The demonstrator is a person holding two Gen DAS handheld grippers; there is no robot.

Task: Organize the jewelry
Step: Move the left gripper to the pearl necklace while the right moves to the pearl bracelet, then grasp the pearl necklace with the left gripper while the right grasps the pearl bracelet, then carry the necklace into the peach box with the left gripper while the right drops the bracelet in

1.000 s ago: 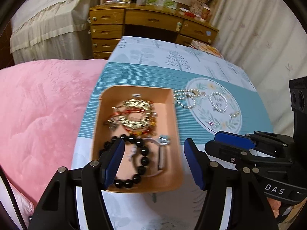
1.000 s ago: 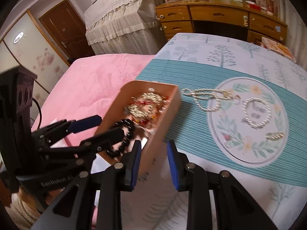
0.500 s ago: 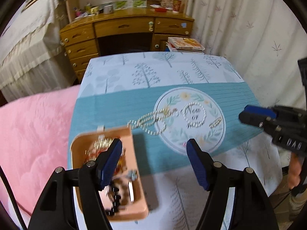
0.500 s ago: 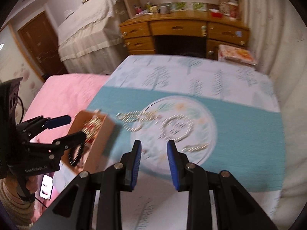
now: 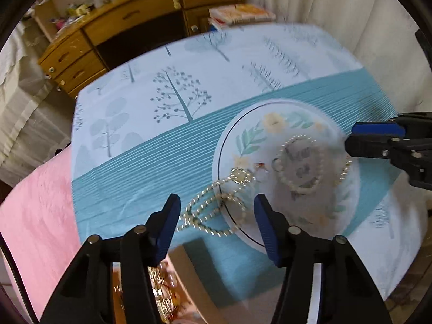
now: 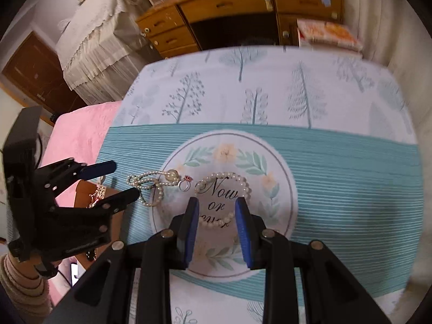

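Both grippers, left (image 5: 216, 216) and right (image 6: 216, 216), are held open, empty; left's jaws just narrowed over the necklace (image 5: 216, 210); descent and closure are needed next.

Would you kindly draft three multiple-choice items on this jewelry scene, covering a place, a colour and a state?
1. Where does the white pearl-bead bracelet lie?
A. inside the tan box
B. on the round floral print of the tablecloth
C. on the pink blanket

2. What colour are the gripper pads?
A. blue
B. red
C. green

3. What is the right gripper holding?
A. the silver ring
B. the pearl necklace
C. nothing

Answers: B, the bracelet circles the printed lettering; A, blue pads line the fingers; C, the jaws stand apart over the bracelet, gripping nothing.
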